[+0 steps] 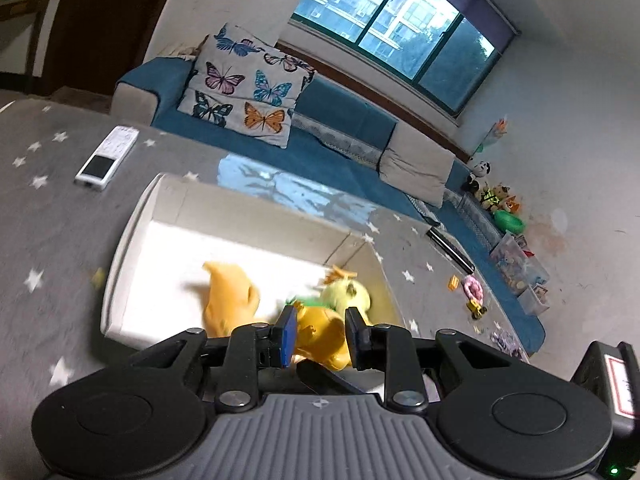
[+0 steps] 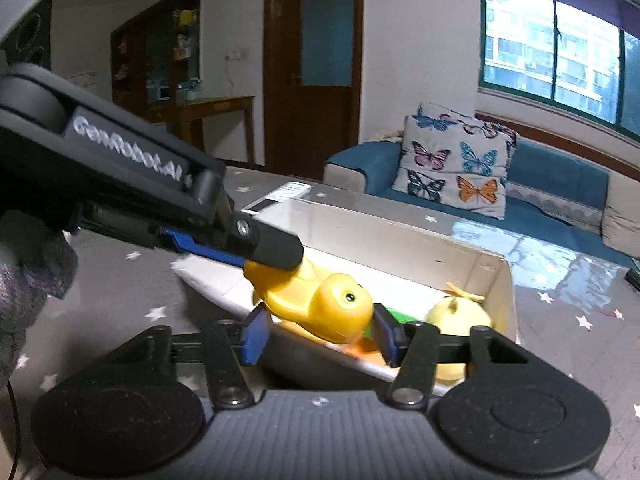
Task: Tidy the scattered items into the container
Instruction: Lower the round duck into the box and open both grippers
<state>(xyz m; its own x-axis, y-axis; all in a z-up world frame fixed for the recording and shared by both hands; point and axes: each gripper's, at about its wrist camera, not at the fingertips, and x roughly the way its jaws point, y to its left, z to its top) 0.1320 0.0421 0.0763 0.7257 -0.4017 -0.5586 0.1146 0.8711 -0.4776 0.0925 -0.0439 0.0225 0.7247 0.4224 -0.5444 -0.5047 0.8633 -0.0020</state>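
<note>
A white cardboard box (image 1: pixel 132 240) (image 2: pixel 400 232) stands on the grey star-patterned table. My left gripper (image 1: pixel 320 334) is shut on a yellow toy duck (image 1: pixel 320 340) and holds it over the box's near edge. In the right wrist view the left gripper (image 2: pixel 276 264) comes in from the left, clamped on the duck's (image 2: pixel 320 304) tail end. My right gripper (image 2: pixel 320 334) is open, its fingers either side of the duck's head without pressing it. In the box lie an orange toy (image 1: pixel 228 300) and a yellow-green plush (image 1: pixel 348 292) (image 2: pixel 460 316).
A white remote (image 1: pixel 106 158) (image 2: pixel 280 196) lies on the table beyond the box. A blue sofa with a butterfly pillow (image 1: pixel 248 84) stands behind. Small toys (image 1: pixel 474 292) lie on the table at right, a dark remote (image 1: pixel 450 250) near them.
</note>
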